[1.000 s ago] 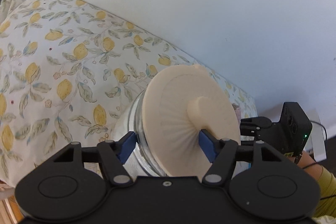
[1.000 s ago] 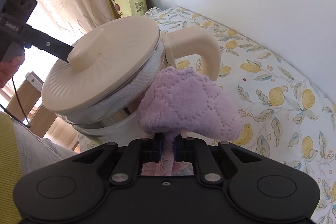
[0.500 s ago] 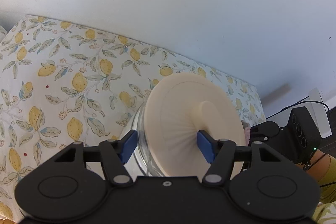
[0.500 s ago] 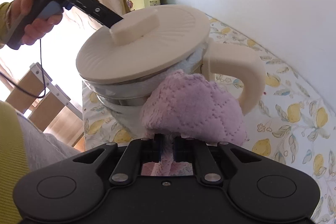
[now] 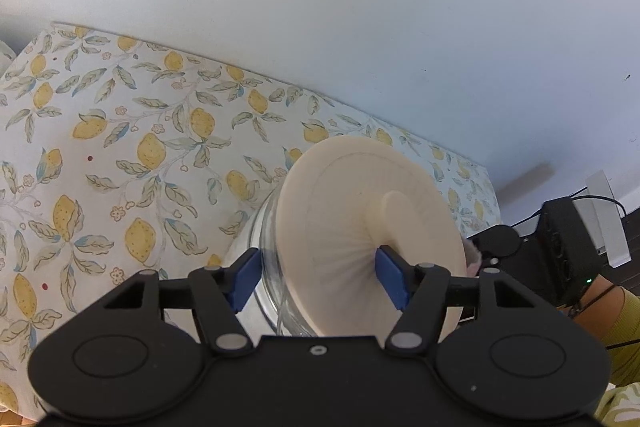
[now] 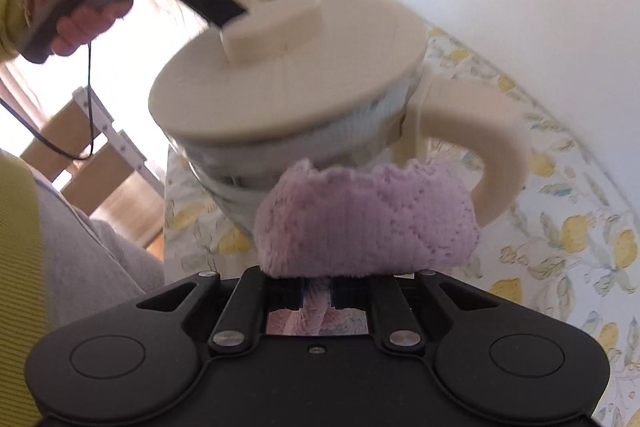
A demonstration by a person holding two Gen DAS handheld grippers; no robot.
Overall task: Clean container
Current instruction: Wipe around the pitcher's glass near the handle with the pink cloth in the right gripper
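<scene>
Over lemon-print tablecloth (image 5: 120,155), my left gripper (image 5: 316,277) clamps the jug (image 6: 304,131) while my right gripper (image 6: 318,297) pinches a purple cloth (image 6: 364,219) against its glass.

Left gripper (image 5: 318,275) grips the tilted glass jug (image 5: 266,259) — one blue pad on the glass, the other at the knob of the cream lid (image 5: 372,227). Lemon-print cloth (image 5: 120,155) below — white wall (image 5: 360,7) behind.

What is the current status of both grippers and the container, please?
Left gripper clamped across glass container's rim and cream lid. Right gripper shut on purple cloth, pressed against the glass. Nothing in the way.
</scene>
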